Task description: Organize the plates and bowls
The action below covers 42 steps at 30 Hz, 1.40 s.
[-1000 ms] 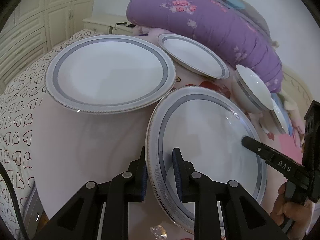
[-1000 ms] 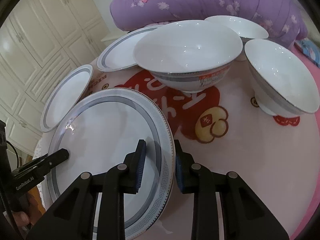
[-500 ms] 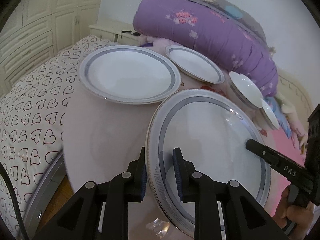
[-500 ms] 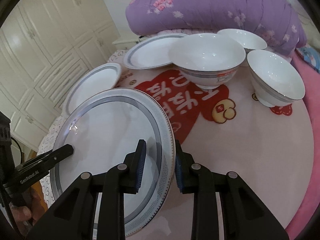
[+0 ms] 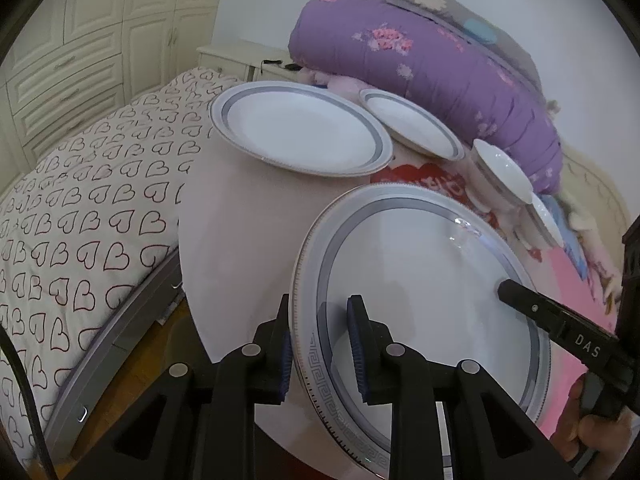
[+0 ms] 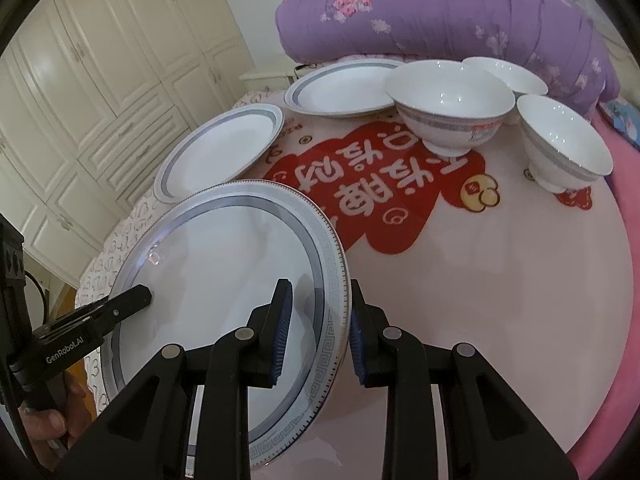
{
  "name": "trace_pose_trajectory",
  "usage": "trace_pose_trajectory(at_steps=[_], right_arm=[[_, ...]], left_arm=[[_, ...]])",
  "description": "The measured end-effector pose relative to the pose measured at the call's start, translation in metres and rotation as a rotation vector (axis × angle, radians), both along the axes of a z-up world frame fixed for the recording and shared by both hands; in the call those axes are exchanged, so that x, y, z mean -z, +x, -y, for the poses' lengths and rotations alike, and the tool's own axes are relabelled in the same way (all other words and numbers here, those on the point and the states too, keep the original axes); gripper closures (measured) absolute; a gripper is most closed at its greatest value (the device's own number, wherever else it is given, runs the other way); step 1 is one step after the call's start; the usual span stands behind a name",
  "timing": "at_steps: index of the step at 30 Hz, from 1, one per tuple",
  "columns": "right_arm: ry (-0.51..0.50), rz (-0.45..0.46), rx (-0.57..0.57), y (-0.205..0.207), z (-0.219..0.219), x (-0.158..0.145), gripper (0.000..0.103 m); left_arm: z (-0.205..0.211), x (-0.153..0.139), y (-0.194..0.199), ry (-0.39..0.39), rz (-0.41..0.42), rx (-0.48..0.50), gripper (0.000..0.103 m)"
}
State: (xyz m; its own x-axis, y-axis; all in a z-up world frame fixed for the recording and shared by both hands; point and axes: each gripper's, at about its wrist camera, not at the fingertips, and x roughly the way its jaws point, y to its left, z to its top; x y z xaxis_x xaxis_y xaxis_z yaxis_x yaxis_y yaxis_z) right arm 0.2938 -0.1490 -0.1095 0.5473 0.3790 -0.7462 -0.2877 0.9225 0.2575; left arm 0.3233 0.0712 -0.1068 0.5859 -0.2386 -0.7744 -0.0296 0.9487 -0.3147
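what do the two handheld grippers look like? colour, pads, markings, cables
Both are matte black plastic with silver rivets at the linkage pivots and ribbed blue pads inside the fingers. The left gripper carries white "GenRobot.AI" lettering on its finger, and a black cable loops beside its body. The right gripper shows white "DAS" on its finger. No sleeve is visible on either hand.

Left gripper [image 5: 320, 344]: matte black plastic, two angular fingers with ribbed blue pads [image 5: 356, 344], round silver screw heads along the linkage, a black cable at the lower left of the frame. Right gripper [image 6: 318, 332]: same build and blue pads. White "DAS" lettering shows at right in the left view; "GenRobot.AI" at lower left in the right view.
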Motion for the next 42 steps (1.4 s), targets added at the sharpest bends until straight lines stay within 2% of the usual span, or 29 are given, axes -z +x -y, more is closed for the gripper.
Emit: trace_pose_trajectory(at_steps=[8,17,20,21,22,23,24,25,26,27,33,38,42], right_arm=[[-0.019,-0.040,0.002,0.002,-0.003,0.021,0.076],[-0.024,-0.056,-0.008,0.002,-0.004,0.027,0.074],[-0.033,-0.038,-0.008,0.001,-0.004,0.024,0.074],[-0.031,-0.034,-0.008,0.000,-0.003,0.022,0.072],[-0.026,-0.031,-0.008,0.000,-0.002,0.021,0.069],[-0.024,-0.024,-0.002,0.000,-0.001,0.018,0.057],[-0.026,-0.015,0.003,0.000,0.001,0.016,0.039],[-0.023,-0.001,0.010,-0.001,0.002,0.013,0.029],[-0.015,0.012,0.018,-0.001,0.005,0.011,0.013],[-0.006,0.026,0.028,-0.001,0.007,0.008,0.001],[0.037,0.077,0.075,0.002,0.020,-0.009,0.000],[0.060,0.109,0.072,0.003,0.023,-0.021,0.000],[0.070,0.171,0.061,-0.002,0.023,-0.039,0.000]], left_arm=[[0.001,0.008,0.018,0.010,-0.036,0.004,0.081],[0.006,0.010,0.023,0.057,-0.024,0.011,0.080],[0.008,0.008,0.023,0.072,-0.021,0.019,0.073],[0.009,0.007,0.023,0.073,-0.015,0.022,0.064],[0.010,0.005,0.022,0.079,-0.007,0.020,0.049],[0.010,0.003,0.020,0.087,0.008,0.013,0.042],[0.010,0.000,0.018,0.095,0.029,0.004,0.026],[0.010,-0.003,0.015,0.102,0.049,-0.004,0.014],[0.009,-0.008,0.013,0.110,0.078,-0.016,0.009],[0.010,-0.010,0.010,0.119,0.096,-0.025,0.003],[0.009,-0.023,0.000,0.179,0.170,-0.072,0.001],[0.012,-0.032,-0.006,0.165,0.205,-0.086,0.001],[0.013,-0.047,-0.008,0.187,0.243,-0.101,0.001]])
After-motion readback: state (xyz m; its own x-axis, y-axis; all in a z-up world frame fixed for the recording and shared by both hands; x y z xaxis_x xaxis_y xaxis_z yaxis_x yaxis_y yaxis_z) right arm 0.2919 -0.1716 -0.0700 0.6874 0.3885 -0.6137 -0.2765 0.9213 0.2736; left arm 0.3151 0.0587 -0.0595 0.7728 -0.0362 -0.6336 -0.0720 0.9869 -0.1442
